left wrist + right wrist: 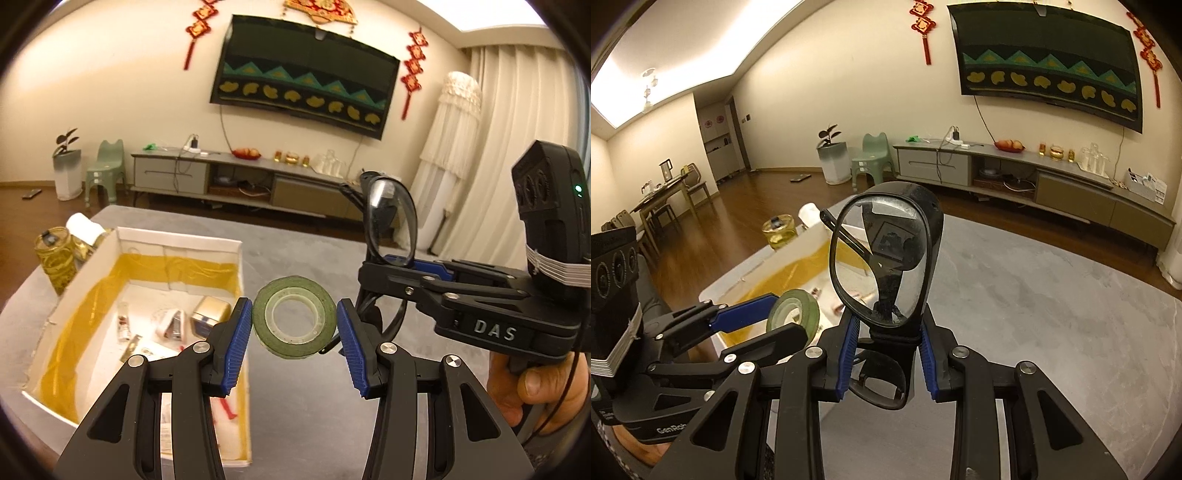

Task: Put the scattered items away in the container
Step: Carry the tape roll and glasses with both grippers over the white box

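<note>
The left claw (294,325) grasps a green tape roll (294,316) between its blue pads, held above the grey desk (369,424) just right of the open box (177,236). The right claw (886,345) is clenched on black glasses (882,258), held upright beside it.

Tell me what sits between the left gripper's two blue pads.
A roll of green tape sits between the left gripper pads, held above the grey table beside the box; the left wrist view shows it.
</note>
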Demonstrator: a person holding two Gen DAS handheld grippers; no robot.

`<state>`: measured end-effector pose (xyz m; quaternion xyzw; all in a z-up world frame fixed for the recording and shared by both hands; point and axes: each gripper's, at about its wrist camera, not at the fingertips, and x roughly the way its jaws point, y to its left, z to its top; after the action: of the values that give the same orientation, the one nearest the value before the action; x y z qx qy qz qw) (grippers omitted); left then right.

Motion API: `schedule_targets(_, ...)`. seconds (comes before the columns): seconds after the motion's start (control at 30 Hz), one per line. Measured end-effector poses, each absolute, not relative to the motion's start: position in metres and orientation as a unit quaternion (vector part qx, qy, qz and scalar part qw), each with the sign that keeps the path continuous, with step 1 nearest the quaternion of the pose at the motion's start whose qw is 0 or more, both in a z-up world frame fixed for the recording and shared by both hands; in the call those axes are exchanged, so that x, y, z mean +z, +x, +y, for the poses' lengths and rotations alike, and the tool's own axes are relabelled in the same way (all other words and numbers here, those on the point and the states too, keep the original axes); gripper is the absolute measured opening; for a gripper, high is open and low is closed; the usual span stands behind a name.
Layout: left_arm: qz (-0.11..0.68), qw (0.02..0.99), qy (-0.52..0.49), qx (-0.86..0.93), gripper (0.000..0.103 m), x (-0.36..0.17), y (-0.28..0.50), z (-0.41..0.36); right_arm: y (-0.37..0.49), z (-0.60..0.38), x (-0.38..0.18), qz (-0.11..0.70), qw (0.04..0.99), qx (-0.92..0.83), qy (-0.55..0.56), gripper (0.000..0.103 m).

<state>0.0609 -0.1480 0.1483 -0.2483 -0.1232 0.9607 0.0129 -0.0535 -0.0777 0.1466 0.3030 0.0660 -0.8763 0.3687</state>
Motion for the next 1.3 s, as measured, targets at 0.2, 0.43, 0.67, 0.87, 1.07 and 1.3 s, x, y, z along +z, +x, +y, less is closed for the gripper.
schedule_targets(0.2, -0.148, -0.009, -0.228, 0.962, 0.049, 0.156, 0.073, -0.178, -0.034, -0.098, 0.160, 0.057, 0.397, -0.872, 0.281, 0.033)
schedule_targets(0.43, -0.180, -0.046, -0.204, 0.961, 0.049, 0.164, 0.089, -0.219, -0.019, -0.126, 0.165, 0.053, 0.415, -0.868, 0.267, 0.033)
schedule_targets(0.67, -0.211, -0.075, -0.202, 0.954, 0.049, 0.159, 0.098, -0.255, -0.008, -0.156, 0.162, 0.056, 0.430, -0.861, 0.268, 0.033)
schedule_targets(0.87, -0.226, -0.092, -0.215, 0.946, 0.049, 0.148, 0.095, -0.271, -0.005, -0.181, 0.151, 0.078, 0.435, -0.853, 0.278, 0.033)
schedule_targets(1.07, -0.228, -0.104, -0.241, 0.938, 0.050, 0.134, 0.082, -0.275, -0.014, -0.201, 0.142, 0.112, 0.430, -0.847, 0.293, 0.033)
schedule_targets(1.3, -0.226, -0.120, -0.264, 0.930, 0.050, 0.124, 0.070, -0.278, -0.041, -0.210, 0.136, 0.101, 0.427, -0.841, 0.317, 0.033)
